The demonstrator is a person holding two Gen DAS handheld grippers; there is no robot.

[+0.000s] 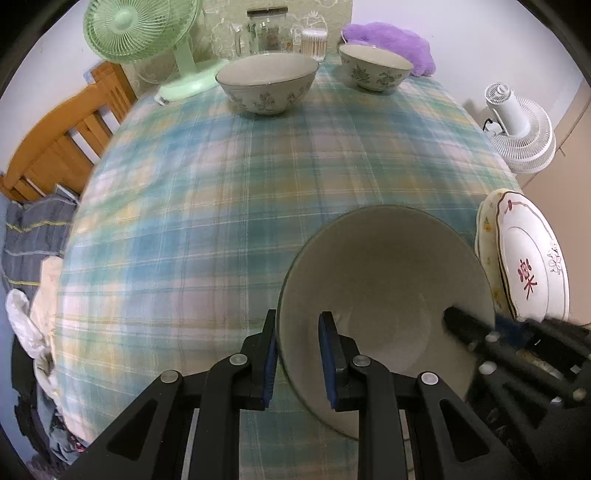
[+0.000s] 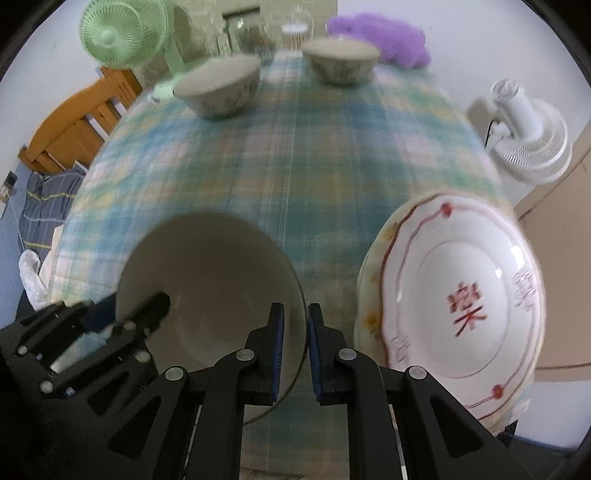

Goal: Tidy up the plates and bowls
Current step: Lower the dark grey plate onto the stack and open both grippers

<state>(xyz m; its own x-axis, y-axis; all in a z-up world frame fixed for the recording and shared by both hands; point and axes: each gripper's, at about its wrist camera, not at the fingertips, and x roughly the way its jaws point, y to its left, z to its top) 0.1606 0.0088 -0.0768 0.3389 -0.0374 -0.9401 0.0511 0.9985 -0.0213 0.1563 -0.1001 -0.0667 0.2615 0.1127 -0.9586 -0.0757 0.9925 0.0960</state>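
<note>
Left fingers: set astride the near-left rim of the near bowl, one blue pad outside the wall and one inside; a gap is seen between the inner pad and the wall, so a firm grip cannot be told.
Right fingers: set astride the same bowl's right rim, one pad inside and one outside, narrowly parted; whether the rim is truly pinched cannot be told.
Near bowl: a plain pale interior is shown at the front of the tabletop, tipped toward the cameras, with a gripper at each side of the rim.
Plates: a stack is seen just right of the near bowl, the top plate white with a scalloped red-lined rim and a red motif at its centre; a plate with yellow flowers is glimpsed beneath it.
Far bowls: a floral-patterned bowl on the left and another on the right are stood upright at the far end of the plaid cloth, apart from each other.
Beyond: a green fan, a glass jar and a purple fluffy item are ranged behind the bowls.
Off the tabletop: a white fan is seen to the right, a wooden chair to the left.
</note>
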